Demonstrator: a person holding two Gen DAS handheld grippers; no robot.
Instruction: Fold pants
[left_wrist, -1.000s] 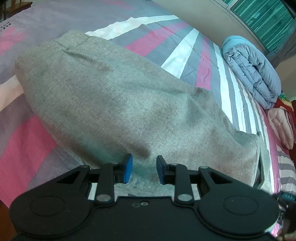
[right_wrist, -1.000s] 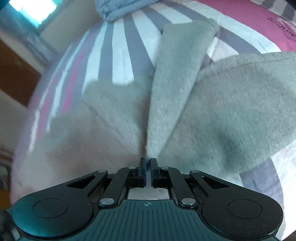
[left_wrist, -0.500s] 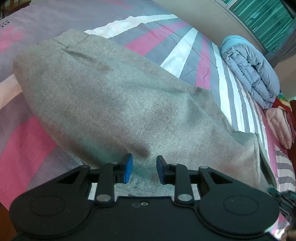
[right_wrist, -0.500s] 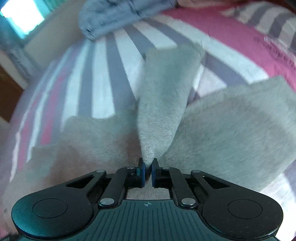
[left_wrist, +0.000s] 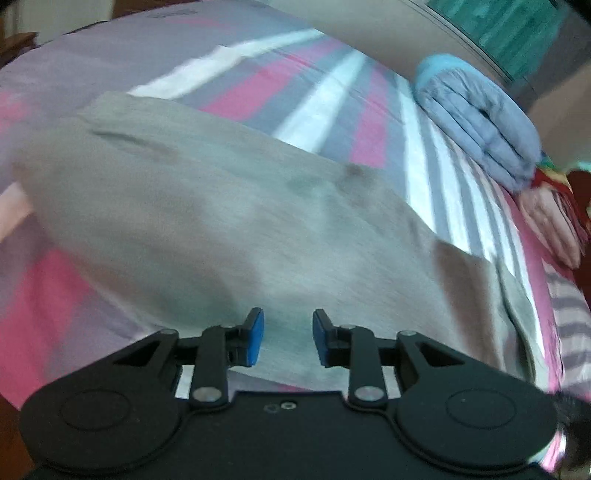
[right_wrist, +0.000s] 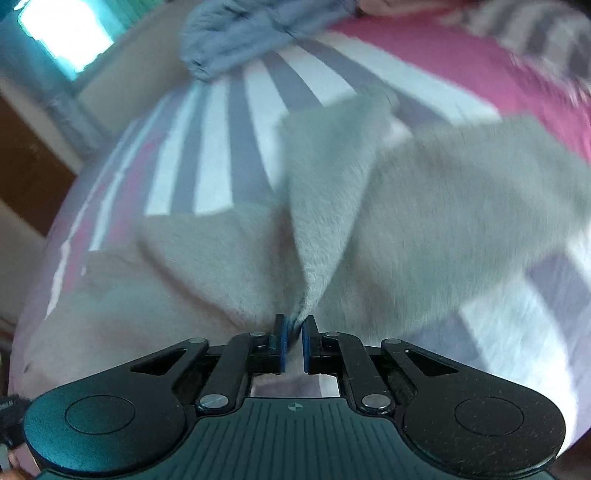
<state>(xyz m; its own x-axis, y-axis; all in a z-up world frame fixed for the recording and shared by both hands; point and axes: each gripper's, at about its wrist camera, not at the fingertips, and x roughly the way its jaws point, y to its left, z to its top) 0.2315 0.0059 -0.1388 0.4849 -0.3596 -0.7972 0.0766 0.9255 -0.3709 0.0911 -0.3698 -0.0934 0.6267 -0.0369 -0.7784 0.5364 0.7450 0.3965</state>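
Striped bedsheet (left_wrist: 325, 107) under grey pants (left_wrist: 207, 229); blue quilt (left_wrist: 476, 122) beside wall.

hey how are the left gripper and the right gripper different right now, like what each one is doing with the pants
The right gripper is shut on a bunched fold of the grey pants, lifting it into a ridge; the left gripper has its jaws apart, and the pants lie flat beyond its tips. No fabric shows pinched between the left pads, while cloth sits between the right ones. Both have blue pads and point down at the striped bed.
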